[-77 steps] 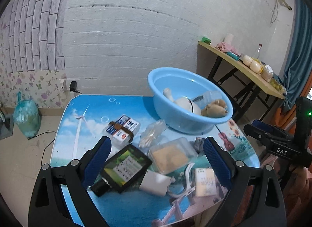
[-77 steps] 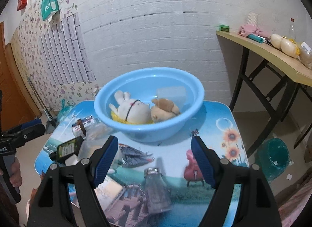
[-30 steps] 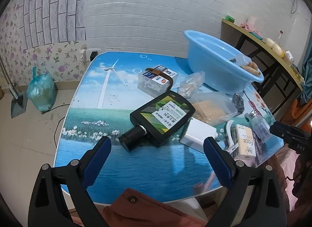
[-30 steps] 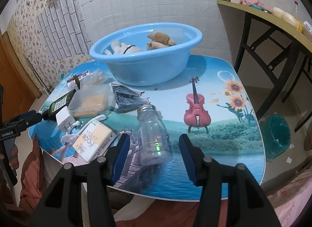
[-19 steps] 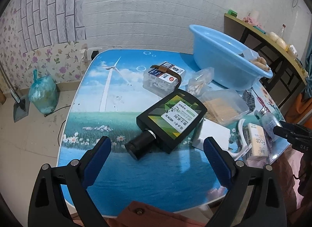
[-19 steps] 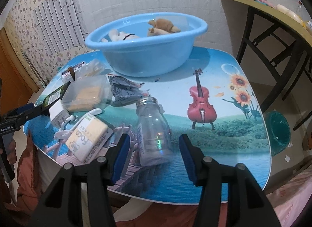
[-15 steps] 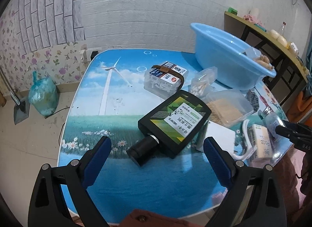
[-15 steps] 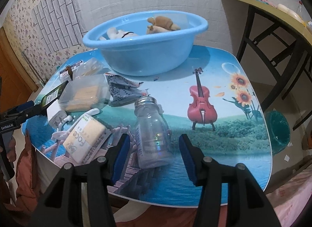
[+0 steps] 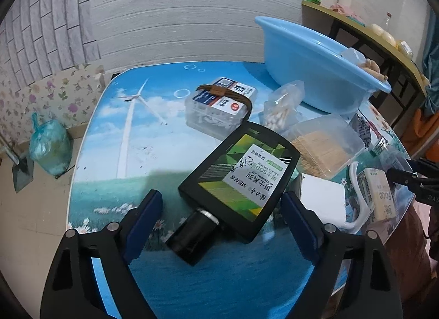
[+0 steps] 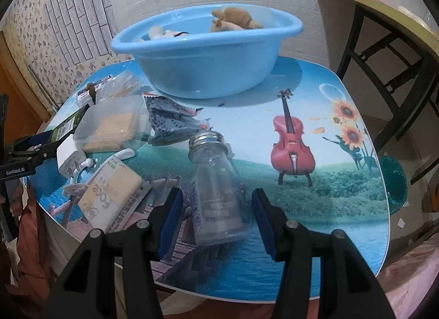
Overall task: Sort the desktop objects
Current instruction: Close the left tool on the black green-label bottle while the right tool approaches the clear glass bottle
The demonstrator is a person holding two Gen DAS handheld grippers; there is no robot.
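A flat black bottle with a green label lies on the printed table, cap toward me. My left gripper is open, its blue pads on either side of the bottle's cap end, not touching. A clear glass bottle lies on its side near the table's front edge. My right gripper is open, its pads close beside the bottle's base. A blue basin at the back holds plush toys.
On the table lie a clear box with a brown band, a bag of beans, a clear box of toothpicks, a white charger, a yellow "face" box and a grey packet. A wooden side table stands at right.
Both grippers have moved down and in toward the table. The left pads now flank the black bottle's cap end. The right jaws have narrowed and now flank the glass bottle.
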